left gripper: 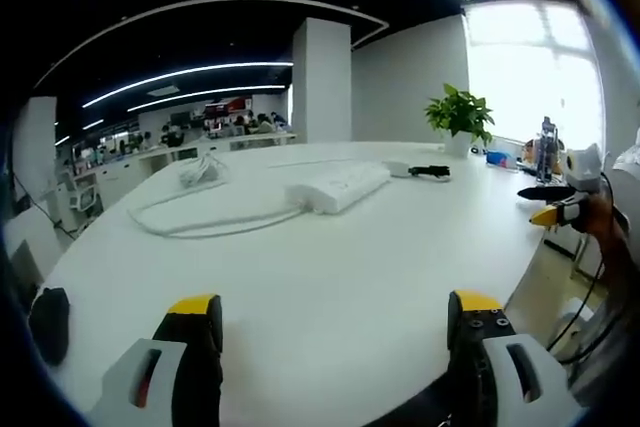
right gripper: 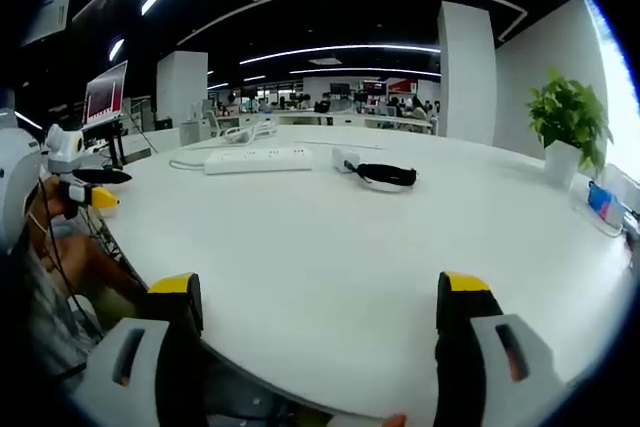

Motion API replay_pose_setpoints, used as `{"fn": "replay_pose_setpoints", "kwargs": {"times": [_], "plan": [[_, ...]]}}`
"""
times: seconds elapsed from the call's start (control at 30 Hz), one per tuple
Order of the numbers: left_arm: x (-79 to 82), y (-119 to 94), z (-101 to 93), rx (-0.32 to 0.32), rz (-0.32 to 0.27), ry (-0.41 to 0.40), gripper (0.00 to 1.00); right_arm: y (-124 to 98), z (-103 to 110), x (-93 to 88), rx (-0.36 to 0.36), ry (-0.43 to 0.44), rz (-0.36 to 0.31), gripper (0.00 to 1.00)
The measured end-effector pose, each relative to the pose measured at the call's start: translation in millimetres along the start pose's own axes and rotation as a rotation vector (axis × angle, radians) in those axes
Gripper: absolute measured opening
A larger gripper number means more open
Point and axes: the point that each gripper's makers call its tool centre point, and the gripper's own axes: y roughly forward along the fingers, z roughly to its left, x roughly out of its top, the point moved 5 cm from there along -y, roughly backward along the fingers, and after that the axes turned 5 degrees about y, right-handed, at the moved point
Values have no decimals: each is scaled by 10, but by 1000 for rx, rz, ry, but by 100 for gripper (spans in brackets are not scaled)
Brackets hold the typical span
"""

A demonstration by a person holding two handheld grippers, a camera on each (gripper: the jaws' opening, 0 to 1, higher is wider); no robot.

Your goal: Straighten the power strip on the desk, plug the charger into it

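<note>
Hovering at the counter (left gripper: pixel 330 277) edge, left gripper (left gripper: pixel 335 322) and right gripper (right gripper: pixel 320 307) both spread apart, empty; white power strip (left gripper: pixel 338 186) and charger (right gripper: pixel 347 158) lie mid-counter.

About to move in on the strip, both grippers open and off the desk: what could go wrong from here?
The power strip trails a looped cord; turning it may drag or snag the loop. The charger has its own bundled black cable, which could catch. The potted plant stands near the desk edge.

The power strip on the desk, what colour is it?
White, like its cord. The power strip shows best in the left gripper view.
</note>
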Motion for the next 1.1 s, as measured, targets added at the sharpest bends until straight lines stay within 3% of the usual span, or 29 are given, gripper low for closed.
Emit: {"fn": "replay_pose_setpoints", "kwargs": {"times": [0.2,0.47,0.6,0.8,1.1], "plan": [[56,-64,138,26,-46,-1,95,28,-17,66,2,-12,-24,97],[150,40,203,19,-74,-7,95,130,-73,272,-9,-19,-95,97],[200,125,201,-3,-60,1,95,179,-61,271,-1,-17,-97,97],[361,197,208,3,-90,22,94,166,-127,276,-19,-15,-100,97],[264,287,158,-2,-26,33,94,225,-126,207,-12,-27,-66,97]]}}
